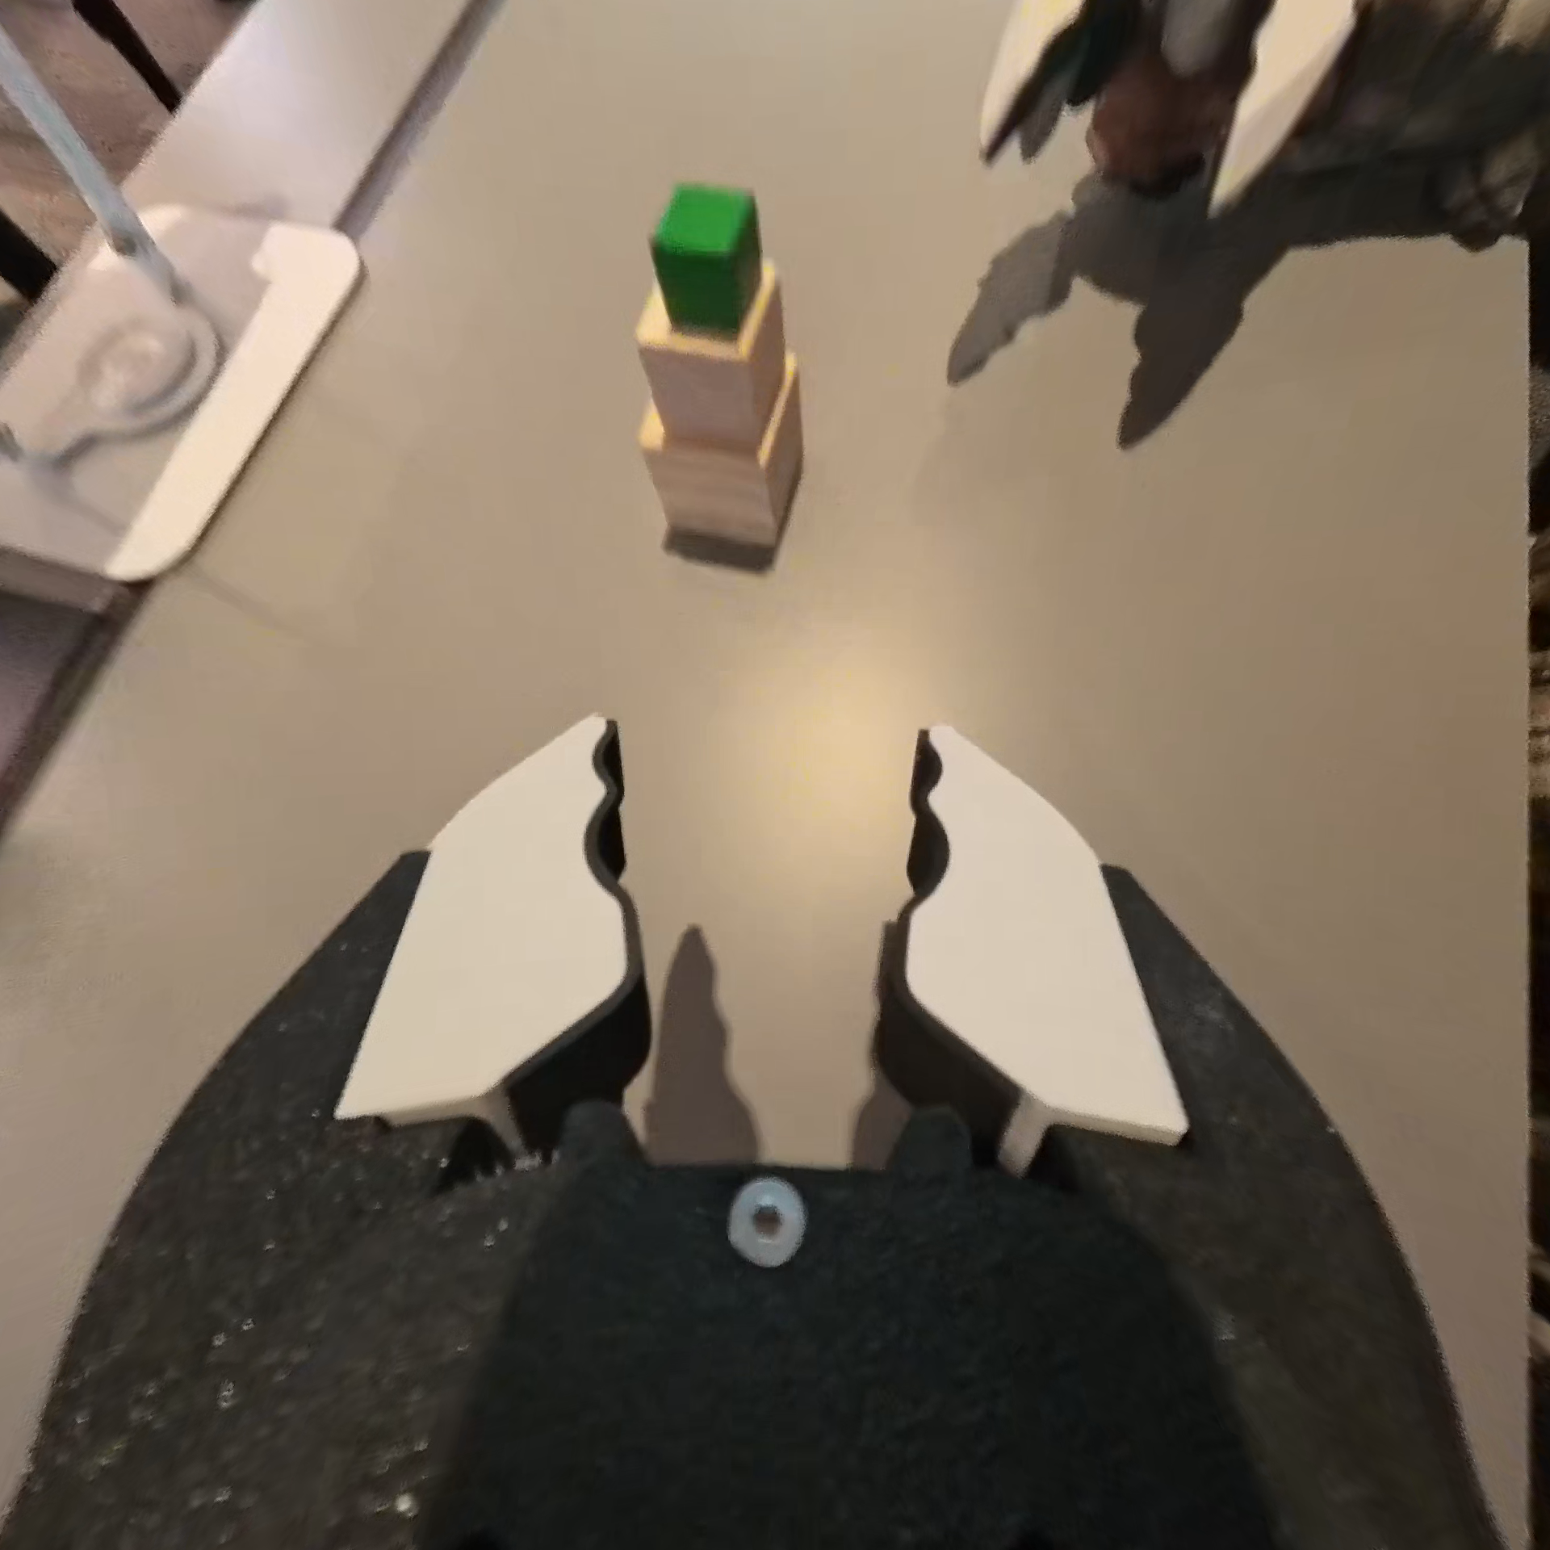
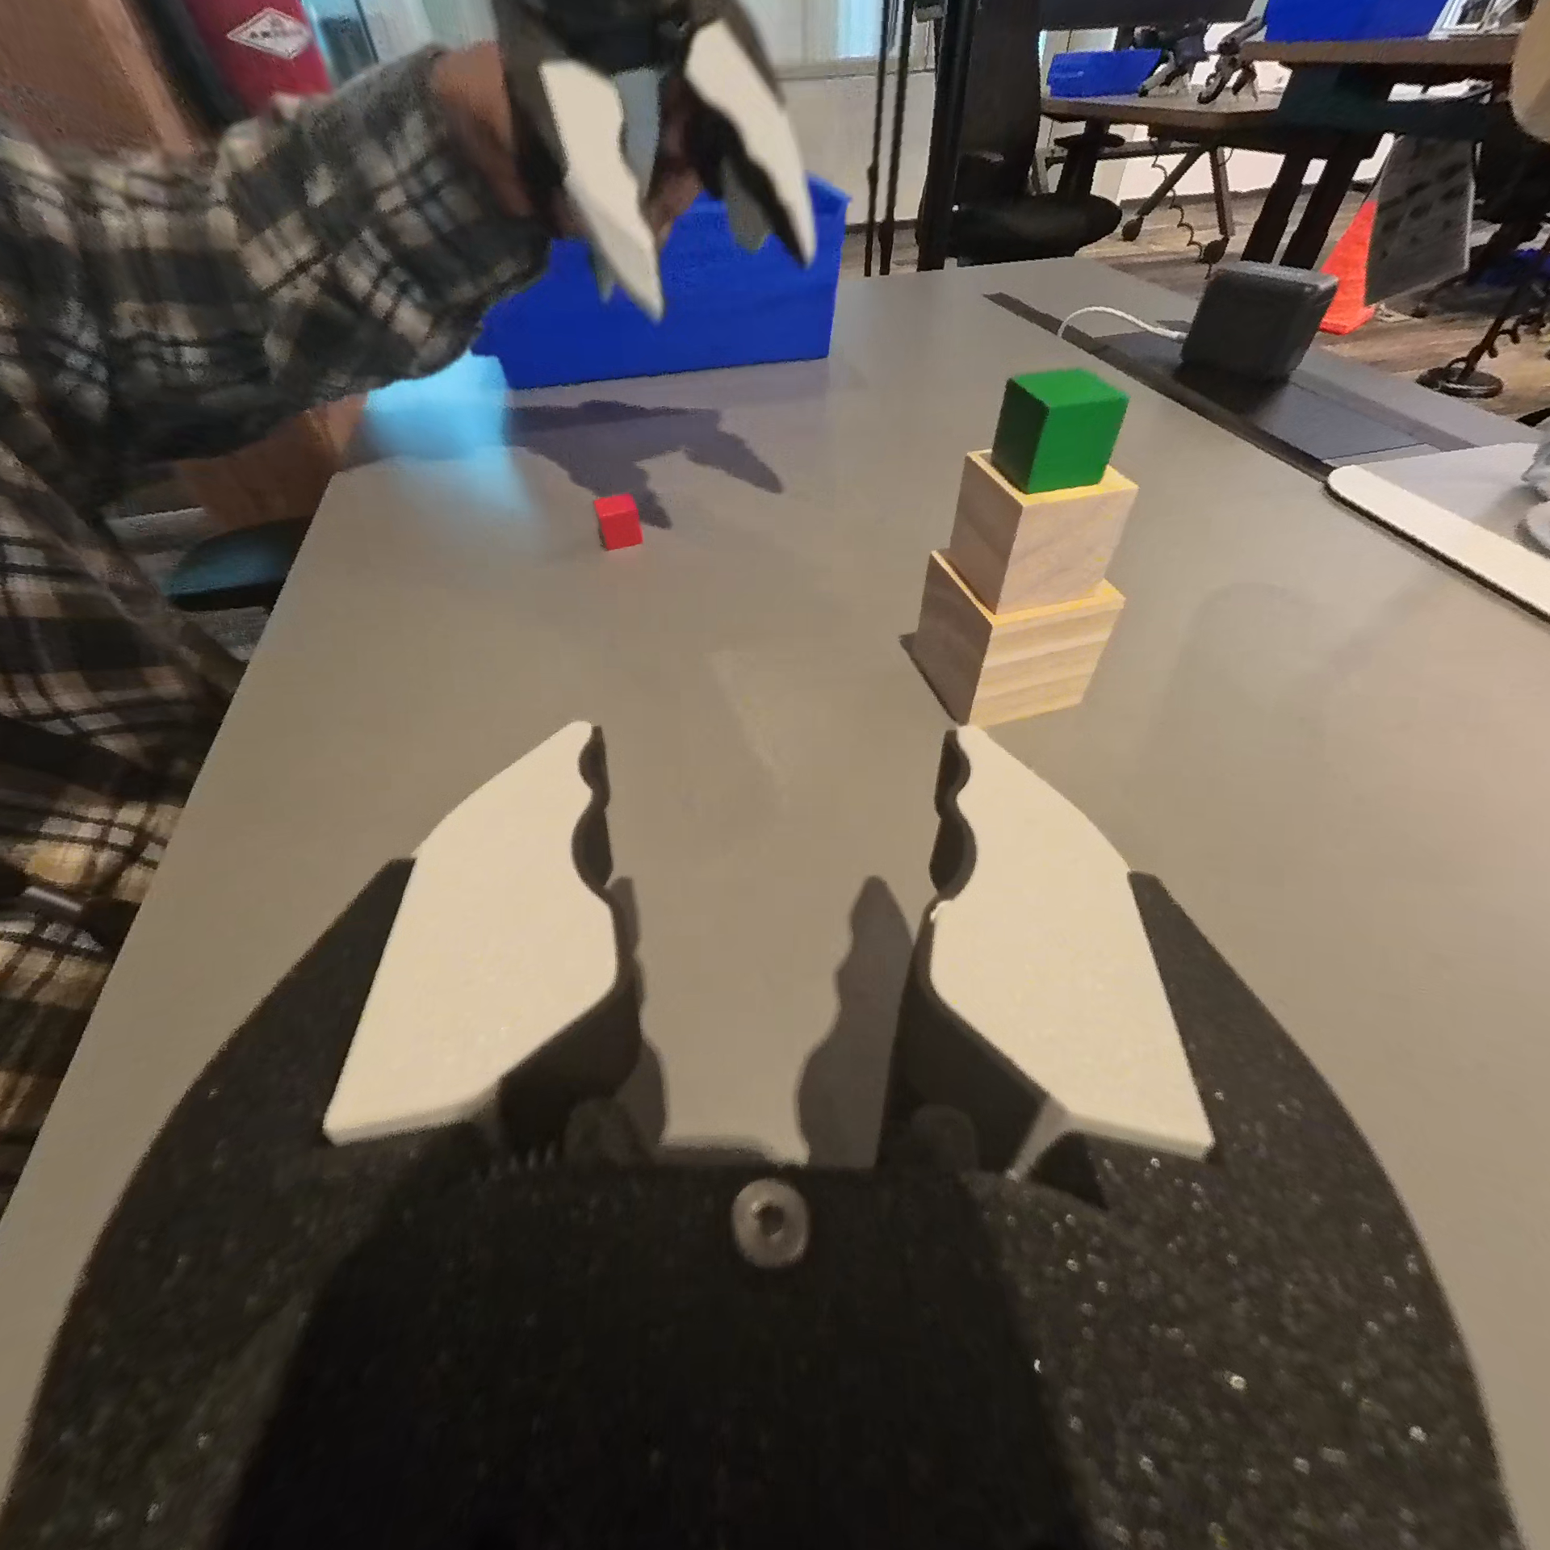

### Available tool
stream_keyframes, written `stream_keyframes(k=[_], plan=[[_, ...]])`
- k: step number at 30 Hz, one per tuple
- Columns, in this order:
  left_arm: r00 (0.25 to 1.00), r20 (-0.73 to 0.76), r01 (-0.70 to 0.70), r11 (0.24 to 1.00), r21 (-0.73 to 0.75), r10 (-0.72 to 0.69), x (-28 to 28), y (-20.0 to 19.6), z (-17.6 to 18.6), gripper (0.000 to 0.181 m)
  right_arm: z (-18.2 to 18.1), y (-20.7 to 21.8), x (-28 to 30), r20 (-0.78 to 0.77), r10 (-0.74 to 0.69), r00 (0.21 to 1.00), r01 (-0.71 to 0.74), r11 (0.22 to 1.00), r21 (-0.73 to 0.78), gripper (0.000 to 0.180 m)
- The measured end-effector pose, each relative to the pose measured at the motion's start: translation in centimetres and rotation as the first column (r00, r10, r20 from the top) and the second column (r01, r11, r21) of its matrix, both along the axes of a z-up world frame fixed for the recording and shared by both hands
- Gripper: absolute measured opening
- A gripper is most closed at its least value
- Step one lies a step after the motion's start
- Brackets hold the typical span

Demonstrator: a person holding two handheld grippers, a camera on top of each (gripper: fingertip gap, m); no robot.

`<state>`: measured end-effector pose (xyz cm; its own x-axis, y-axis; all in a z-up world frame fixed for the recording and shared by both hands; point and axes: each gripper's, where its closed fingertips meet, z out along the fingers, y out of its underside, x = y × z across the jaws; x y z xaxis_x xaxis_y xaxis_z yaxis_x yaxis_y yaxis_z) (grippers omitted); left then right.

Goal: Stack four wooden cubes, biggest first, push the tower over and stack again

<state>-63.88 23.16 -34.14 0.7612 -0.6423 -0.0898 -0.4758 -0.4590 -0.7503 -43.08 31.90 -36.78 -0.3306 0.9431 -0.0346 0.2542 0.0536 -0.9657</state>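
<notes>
Standing on my grey counter [image 2: 503, 671] is a tower of three cubes: a large pale wooden cube [image 2: 1015, 654] at the bottom, a medium pale wooden cube [image 2: 1040, 537] on it, and a green painted cube [image 2: 1058, 428] on top, each set slightly askew. Only my right wrist view shows the fourth, a small red cube [image 2: 619, 521], lying alone on the counter well apart from the tower, near the shadow of my left gripper [image 2: 730, 277]. That view also shows a blue plastic bin [image 2: 738, 319] at the far edge; I cannot tell what it holds. A dark grey box [image 2: 1258, 323] with a white cable sits far right. My left wrist view instead shows a white flat board [image 1: 243, 403] to the tower's left. My left gripper [image 1: 767, 738] is released, jaws spread, empty, short of the tower. My right gripper [image 2: 776, 730] is likewise spread and empty, its right fingertip just beside the large cube's near corner.
</notes>
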Motion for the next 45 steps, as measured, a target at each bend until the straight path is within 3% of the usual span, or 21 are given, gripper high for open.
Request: stream_keyframes(k=[4,9,29,33,39,42,45], plan=[[0.999,-0.038,-0.001,0.998,-0.062,-0.001,0.3,-4.1,-4.6,0.064,-0.2,-0.3,-0.2,0.006,0.009,1.000,-0.009,1.000,0.003,0.074],[0.994,-0.078,0.071,0.988,-0.138,-0.083,1.6,-6.3,-8.0,0.062,-0.1,-0.8,-0.4,-0.002,0.013,1.000,-0.013,1.000,0.009,0.072],[0.985,-0.079,0.126,0.958,-0.257,-0.151,2.5,-6.7,-10.5,0.030,0.0,-0.8,-0.4,-0.003,0.016,1.000,-0.016,1.000,0.004,0.069],[0.993,-0.058,0.089,0.971,-0.223,-0.105,2.3,-5.1,-8.5,0.023,-0.1,-0.8,-0.5,0.001,0.019,1.000,-0.019,1.000,0.003,0.068],[0.999,0.028,-0.020,0.994,-0.107,0.023,2.4,1.7,0.4,0.023,-0.2,-1.0,-0.7,0.007,0.022,1.000,-0.022,1.000,0.003,0.067],[0.999,0.047,0.000,0.996,-0.086,0.004,3.9,5.4,4.3,0.023,-0.3,-0.9,-0.8,0.017,0.018,1.000,-0.018,1.000,0.004,0.067],[0.999,0.018,0.041,0.994,-0.100,-0.039,5.4,8.7,5.9,0.023,-0.2,-0.9,-0.7,0.012,0.017,1.000,-0.017,1.000,0.003,0.067]])
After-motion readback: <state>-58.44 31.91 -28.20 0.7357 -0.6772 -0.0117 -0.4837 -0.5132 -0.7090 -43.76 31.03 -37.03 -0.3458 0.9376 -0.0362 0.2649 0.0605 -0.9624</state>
